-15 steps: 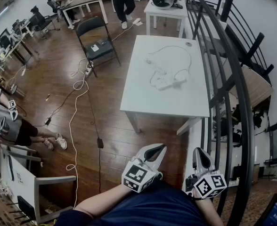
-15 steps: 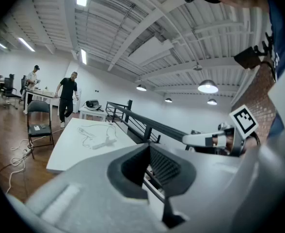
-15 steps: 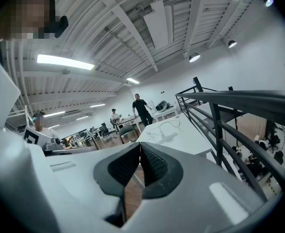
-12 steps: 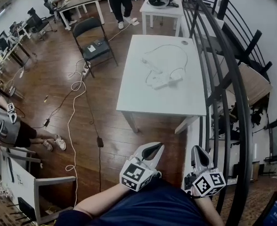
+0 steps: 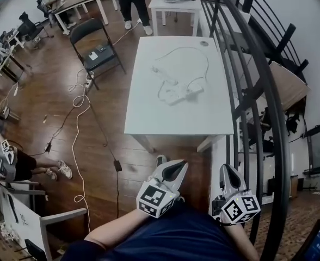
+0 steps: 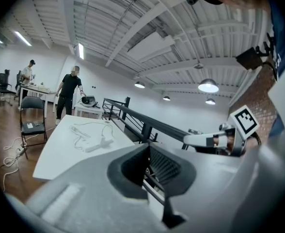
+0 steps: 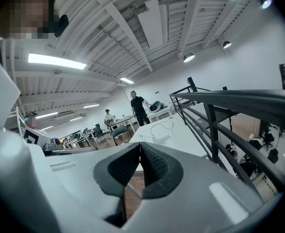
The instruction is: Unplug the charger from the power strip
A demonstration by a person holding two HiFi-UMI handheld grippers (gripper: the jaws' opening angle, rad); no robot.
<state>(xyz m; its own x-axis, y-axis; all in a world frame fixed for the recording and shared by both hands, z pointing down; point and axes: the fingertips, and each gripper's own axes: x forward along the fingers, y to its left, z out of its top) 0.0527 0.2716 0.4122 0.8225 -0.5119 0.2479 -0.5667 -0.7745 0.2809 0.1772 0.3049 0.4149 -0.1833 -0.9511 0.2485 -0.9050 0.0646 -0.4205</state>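
Both grippers sit low at the near edge of the head view, the left gripper [image 5: 177, 167] and the right gripper [image 5: 227, 172] each with jaws pressed together on nothing. Well ahead of them, across the wooden floor [image 5: 94, 140], the power strip [image 5: 179, 95] lies on the white table [image 5: 149, 118] with a white cable [image 5: 205, 64] looped beside it (the charger itself is too small to pick out). A black railing [image 5: 264, 99] runs along the table's right.

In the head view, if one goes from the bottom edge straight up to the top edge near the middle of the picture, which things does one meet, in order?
left gripper → white table → power strip with its cable, lying on that table → small white table at the far end
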